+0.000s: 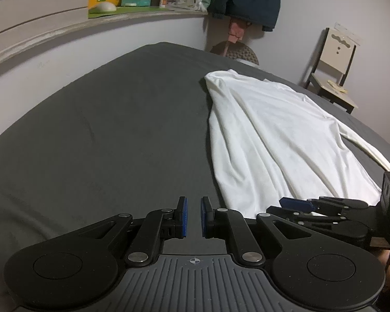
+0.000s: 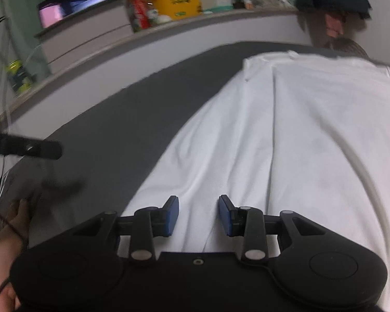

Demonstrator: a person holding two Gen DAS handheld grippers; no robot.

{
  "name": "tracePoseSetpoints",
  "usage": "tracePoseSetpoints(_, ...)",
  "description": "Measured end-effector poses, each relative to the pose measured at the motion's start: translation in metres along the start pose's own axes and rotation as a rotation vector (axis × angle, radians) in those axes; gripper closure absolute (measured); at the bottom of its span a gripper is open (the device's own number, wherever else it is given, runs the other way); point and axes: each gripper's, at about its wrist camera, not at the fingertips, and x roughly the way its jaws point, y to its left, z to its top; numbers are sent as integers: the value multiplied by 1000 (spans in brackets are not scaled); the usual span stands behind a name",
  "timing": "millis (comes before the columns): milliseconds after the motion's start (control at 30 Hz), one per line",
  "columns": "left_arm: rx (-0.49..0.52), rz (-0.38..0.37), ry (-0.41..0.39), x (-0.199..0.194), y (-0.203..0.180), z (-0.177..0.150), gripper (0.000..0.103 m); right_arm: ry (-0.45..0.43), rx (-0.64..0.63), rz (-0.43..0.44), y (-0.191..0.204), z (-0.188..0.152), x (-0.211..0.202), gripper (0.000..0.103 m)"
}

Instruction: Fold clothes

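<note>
Garment: a white long-sleeved top lies spread on the dark grey bed sheet, right of centre in the left wrist view, its near hem towards the grippers and its far end towards the wall.
Lie of the cloth: long soft creases run along the body; one sleeve trails off to the right, towards the bed's edge.
Right gripper: the right gripper hovers low over the near hem, pads spread apart with white cloth showing between them, nothing pinched.
Left gripper: the left gripper sits over bare sheet just beside the garment's left edge, its blue pads a narrow gap apart and holding nothing.
Step in hand: this looks like the reach for a first grip; no fold is made yet, so the task seems barely begun.
Next move: likely each gripper needs to close on a hem corner, the left one shifting right to meet the cloth, picking up one layer cleanly.
Edges: the garment's left border is a clear line against the sheet; the right side runs close to the bed's edge.
Open room: a wide stretch of bare sheet lies to the left, good ground for folding across.
Beyond the bed: a cluttered shelf along the wall and a small chair at the far right stand well apart from the work.
</note>
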Motion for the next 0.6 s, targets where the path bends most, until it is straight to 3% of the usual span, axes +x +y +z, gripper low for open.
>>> tracePoseSetpoints(133,-11,4,-8,-3,4,-2,95,-9,25,11,-2,0,3,73)
tracePoseSetpoints(200,-17,4,-15,-4,5,-2,95,-14,15,27,-1,1,3,95)
tracePoseSetpoints(467,-52,36,-29,-7,16,-4,95,-88,40,115,18,16,-9,98)
tracePoseSetpoints(600,-73,109,-45,-11,25,-6,95,-105,94,227,37,42,0,98)
